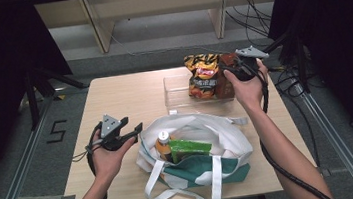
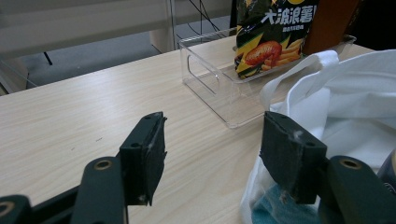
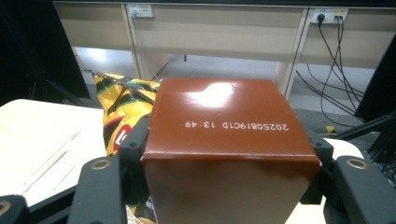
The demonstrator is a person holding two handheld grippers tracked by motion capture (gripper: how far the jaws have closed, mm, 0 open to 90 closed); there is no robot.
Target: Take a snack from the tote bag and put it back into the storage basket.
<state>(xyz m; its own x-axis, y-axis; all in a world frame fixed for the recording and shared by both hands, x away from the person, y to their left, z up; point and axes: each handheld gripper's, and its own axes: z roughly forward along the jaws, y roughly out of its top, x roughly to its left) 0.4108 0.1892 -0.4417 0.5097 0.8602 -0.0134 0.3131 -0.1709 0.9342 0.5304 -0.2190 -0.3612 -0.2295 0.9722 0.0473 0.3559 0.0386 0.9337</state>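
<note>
Tote bag (image 1: pixel 195 147), white and green, at the table's near edge: holds an orange-capped bottle (image 1: pixel 163 142) and a green packet (image 1: pixel 190 148); deeper contents hidden. Left gripper (image 1: pixel 135 128) just left of bag, jaws spread, empty. Clear bin (image 1: pixel 176 92) beyond bag: chips bag (image 1: pixel 202 75) inside. Brown box (image 3: pixel 229 154), base cut off, pinched by right gripper (image 1: pixel 229 68) at bin's right end. Wooden table (image 1: pixel 124 100); cables on grey floor behind.

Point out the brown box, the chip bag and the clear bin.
brown box (image 3: pixel 229 126): right gripper view, its top flap.
chip bag (image 1: pixel 202 76): high view, its printed front.
clear bin (image 2: pixel 205 74): left gripper view, its near side wall.
</note>
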